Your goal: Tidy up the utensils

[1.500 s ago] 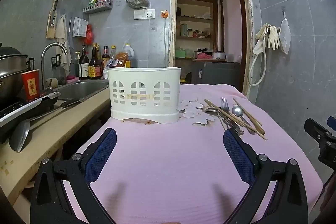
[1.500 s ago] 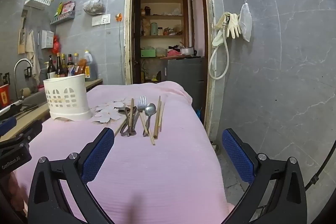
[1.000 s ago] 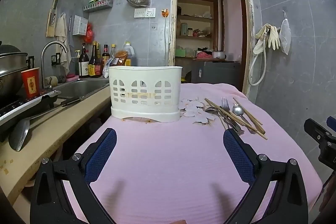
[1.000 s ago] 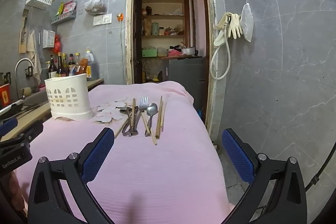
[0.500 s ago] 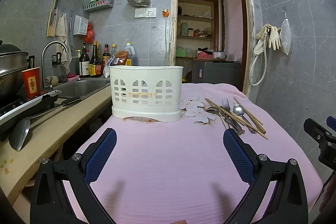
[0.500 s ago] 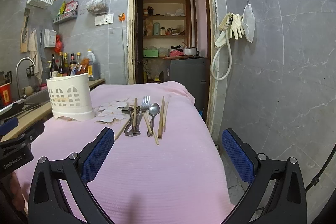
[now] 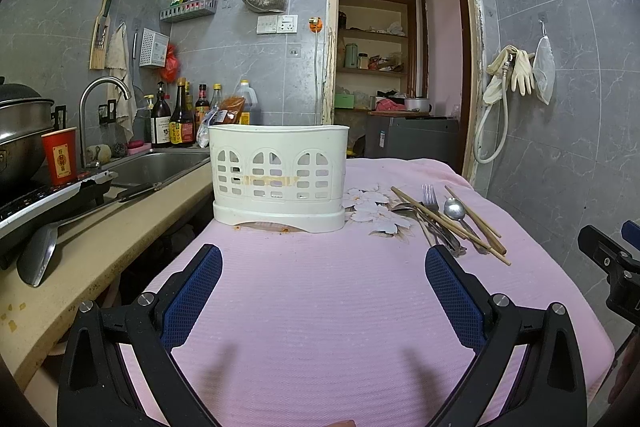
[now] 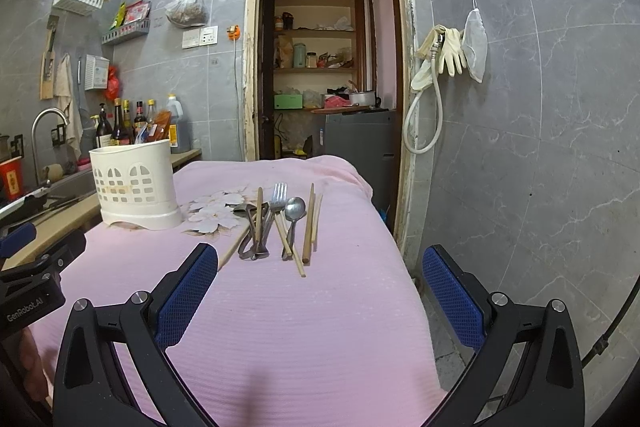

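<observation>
A kitchen scene with a table covered by a pink cloth [image 7: 320, 307], seen from two handheld grippers that hover low over its near edge.

At the far left, a beige counter [image 7: 100, 239] runs beside the table's left edge. It carries a metal spatula [image 7: 36, 255], a red paper cup [image 7: 60, 157] and a steel sink [image 7: 156, 167] with a curved tap, with a row of sauce bottles [image 7: 180, 119] behind it.

The left gripper [image 7: 322, 259] hangs above the near part of the cloth, its jaws spread wide with nothing between them. Its blue pads [image 7: 192, 295] frame the view.

Straight ahead of it, towards the far left corner of the table, a white plastic utensil holder [image 7: 280, 179] stands upright on the cloth, with arched cut-outs in its side. What is inside it cannot be seen.

Just right of the holder, a white flower pattern [image 8: 216, 213] is printed on the cloth.

Further right, near the middle of the far half of the table, the utensils lie flat in a loose group: a fork [image 8: 276, 207], a spoon [image 8: 294, 213], wooden chopsticks [image 8: 308, 227] and dark metal tongs or scissors [image 8: 252, 239], too small to tell which. Some overlap.

The right gripper [image 8: 320, 263] hovers over the near right part of the table, its jaws also wide apart and empty.

Behind the table's far edge is an open doorway [image 8: 324, 39]; rubber gloves [image 8: 448, 53] hang on the grey tiled wall to its right.
</observation>
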Demonstrator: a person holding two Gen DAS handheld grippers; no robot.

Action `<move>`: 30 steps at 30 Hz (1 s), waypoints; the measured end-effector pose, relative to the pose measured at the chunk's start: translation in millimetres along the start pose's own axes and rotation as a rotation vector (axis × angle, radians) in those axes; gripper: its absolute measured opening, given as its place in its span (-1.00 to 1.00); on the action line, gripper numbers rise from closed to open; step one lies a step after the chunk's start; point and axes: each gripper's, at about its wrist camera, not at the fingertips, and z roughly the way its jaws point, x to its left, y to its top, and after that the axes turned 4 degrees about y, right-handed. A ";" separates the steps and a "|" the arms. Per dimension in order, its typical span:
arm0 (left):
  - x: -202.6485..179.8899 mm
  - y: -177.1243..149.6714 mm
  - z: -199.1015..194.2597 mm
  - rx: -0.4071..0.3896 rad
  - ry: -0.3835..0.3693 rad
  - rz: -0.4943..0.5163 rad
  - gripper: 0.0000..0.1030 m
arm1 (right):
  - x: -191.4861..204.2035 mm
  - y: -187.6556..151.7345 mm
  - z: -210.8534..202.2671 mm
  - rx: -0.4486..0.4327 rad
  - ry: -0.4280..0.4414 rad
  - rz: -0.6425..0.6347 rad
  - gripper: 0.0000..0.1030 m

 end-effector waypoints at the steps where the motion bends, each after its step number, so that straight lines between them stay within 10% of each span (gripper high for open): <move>1: 0.0 -0.4 -0.1 0.000 0.000 0.000 0.94 | 0.5 0.0 -0.1 0.000 0.002 0.000 1.00; 30: 1.6 -2.3 -0.7 0.005 -0.003 -0.003 0.94 | 3.1 -1.2 -3.0 0.004 -0.001 0.003 1.00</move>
